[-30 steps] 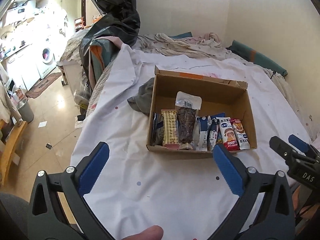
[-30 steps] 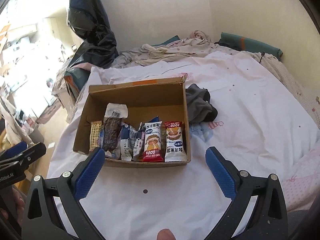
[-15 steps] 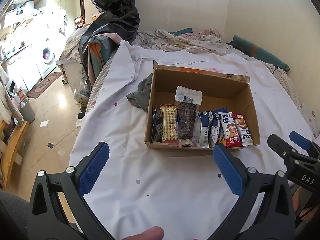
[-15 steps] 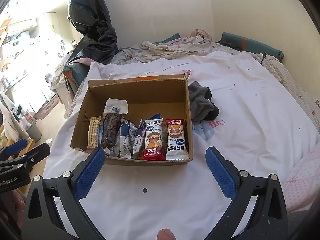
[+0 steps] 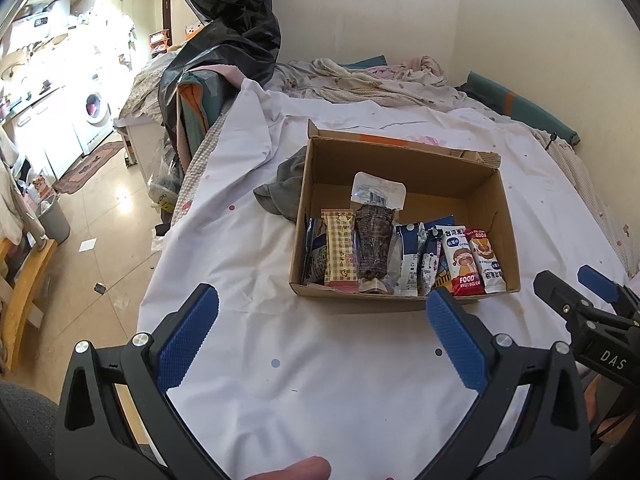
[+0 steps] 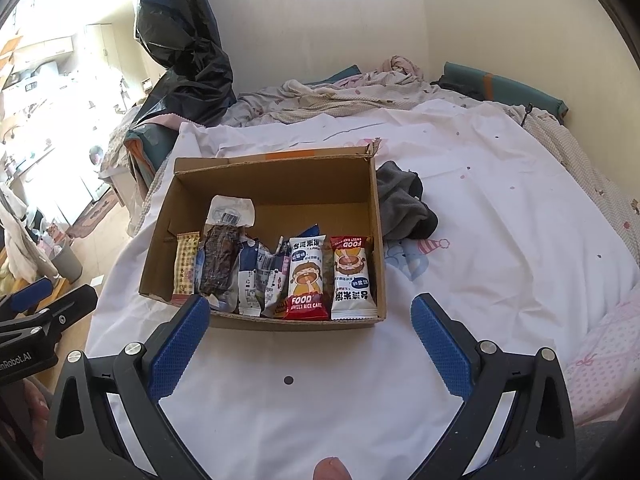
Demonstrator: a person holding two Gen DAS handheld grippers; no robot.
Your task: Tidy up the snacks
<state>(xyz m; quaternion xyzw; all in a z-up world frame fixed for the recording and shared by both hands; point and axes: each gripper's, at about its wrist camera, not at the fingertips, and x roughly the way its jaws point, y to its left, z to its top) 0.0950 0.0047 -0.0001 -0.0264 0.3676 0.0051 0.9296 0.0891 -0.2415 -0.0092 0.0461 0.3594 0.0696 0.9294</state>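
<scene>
Nearby, grey cloth (image 6: 404,208) beside snack box (image 6: 276,176); both grippers spread, empty.

Grey cloth (image 6: 404,208) on white sheet (image 6: 500,216); black bag (image 5: 236,40) behind.

A lived-in home, bedroom opening onto a kitchen-laundry area. A bed (image 5: 360,360) under a white dotted sheet is filling the foreground, with rumpled bedding (image 5: 360,80) lying against the wall. A washing machine (image 5: 96,108) is standing among white cabinets (image 5: 52,140), and a rug (image 5: 86,164) is lying on the tiled floor (image 5: 112,232).
</scene>
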